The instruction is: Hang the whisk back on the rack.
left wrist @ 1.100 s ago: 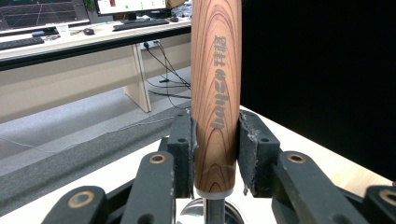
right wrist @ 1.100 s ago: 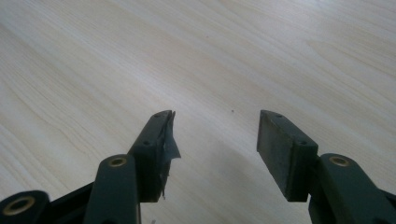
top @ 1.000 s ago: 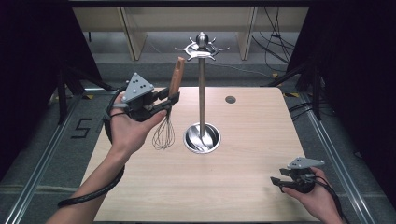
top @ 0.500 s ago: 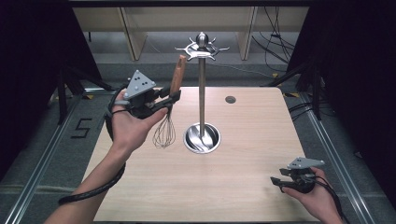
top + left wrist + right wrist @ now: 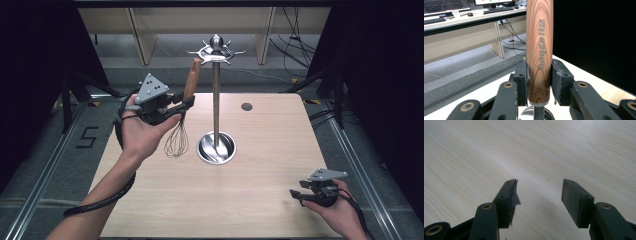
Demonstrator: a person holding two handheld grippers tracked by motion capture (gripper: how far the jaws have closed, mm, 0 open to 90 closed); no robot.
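Observation:
A whisk [image 5: 181,125] with a wooden handle [image 5: 539,47] and wire loops hangs upright above the table's left half. My left gripper [image 5: 181,103] is shut on the handle, both pads pressed against the wood. Just to its right rises a metal utensil stand [image 5: 216,90] with hooks at the top and a round base [image 5: 216,148]; the handle's tip reaches nearly to the hooks. My right gripper [image 5: 300,192] rests low at the table's front right corner, jaws open over bare wood, and the right gripper view shows the right gripper [image 5: 539,195] holding nothing.
The light wooden table [image 5: 270,210] has a small dark disc [image 5: 246,106] near its far edge. A black cable loops from my left forearm off the table's left side. Desks and cables stand beyond the table; dark curtains flank both sides.

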